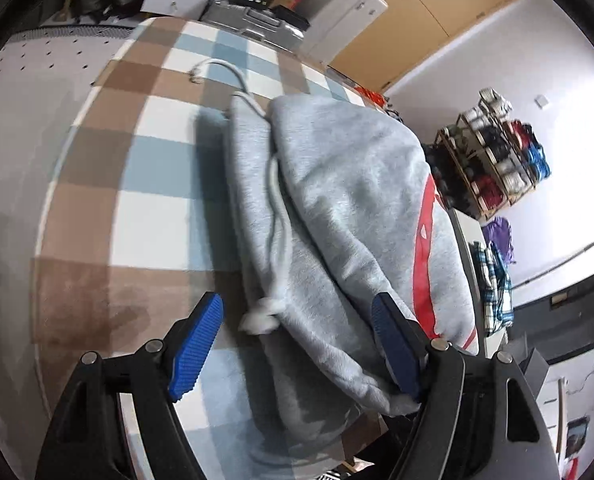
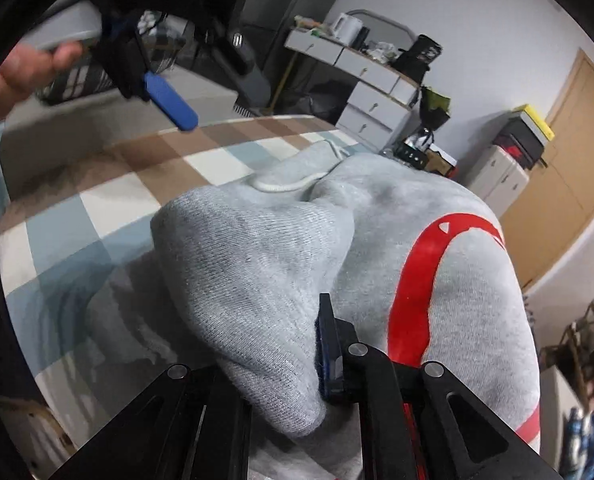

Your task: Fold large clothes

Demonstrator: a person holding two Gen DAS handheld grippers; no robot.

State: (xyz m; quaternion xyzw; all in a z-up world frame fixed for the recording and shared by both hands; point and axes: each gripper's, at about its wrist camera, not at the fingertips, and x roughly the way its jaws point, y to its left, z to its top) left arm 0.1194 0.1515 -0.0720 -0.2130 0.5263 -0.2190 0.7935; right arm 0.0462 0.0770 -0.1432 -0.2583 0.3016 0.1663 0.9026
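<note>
The left gripper (image 1: 297,344) is held open above the checked bedcover (image 1: 157,208), its pads clear of cloth, apparently freed for a fresh hold. The grey hoodie (image 2: 257,248), bunched mid-bed, is pinched by the closed right gripper (image 2: 329,352), seemingly so a layer can be carried over.

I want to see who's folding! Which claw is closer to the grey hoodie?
Right. The right claw is pinching the grey hoodie fabric. The left claw is open and holds nothing; seen from the right wrist, it hangs above the checked blanket.
</note>
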